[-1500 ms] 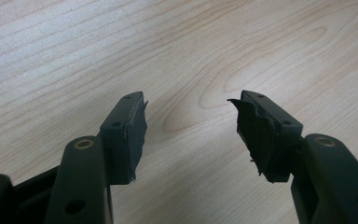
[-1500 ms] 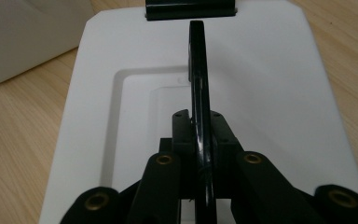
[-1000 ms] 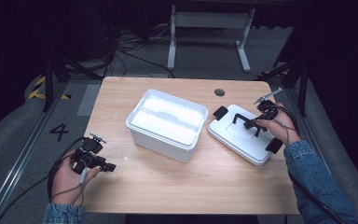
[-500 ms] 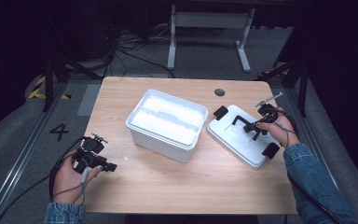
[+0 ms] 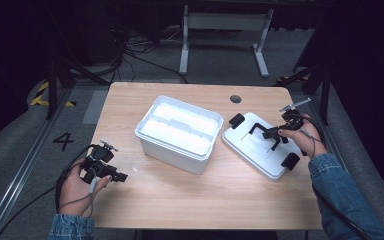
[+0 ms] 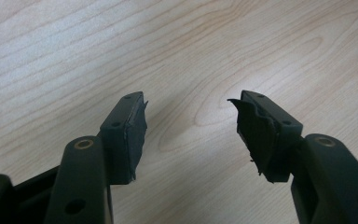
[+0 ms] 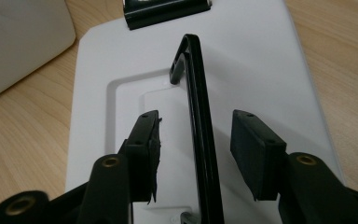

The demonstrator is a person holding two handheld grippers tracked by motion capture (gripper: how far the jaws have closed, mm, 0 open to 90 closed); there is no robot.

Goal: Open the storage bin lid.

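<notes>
A white lid (image 5: 252, 150) with black clips lies flat on the wooden table (image 5: 190, 200), to the right of an open white box (image 5: 177, 132). My right gripper (image 5: 272, 135) hovers over the lid's raised black handle (image 7: 198, 93). Its jaws have just been opening, and the handle stands between the pads (image 7: 256, 149) untouched. In the right gripper view the right gripper (image 7: 196, 121) straddles that handle above the lid (image 7: 261, 56). At the table's front left my left gripper (image 5: 114, 165) rests in a hand. In its own view the left gripper (image 6: 189, 105) is open over bare wood.
The box (image 7: 18, 42) stands just left of the lid. A black clip (image 7: 165, 9) sits on the lid's far edge. A round cable hole (image 5: 235, 98) marks the table's back. Beyond the table are a white frame (image 5: 225, 30) and cables on the floor.
My right gripper's jaws have spread apart and let go of the lid's handle, which they had clamped before. The lid, the box and the left hand have stayed put.
</notes>
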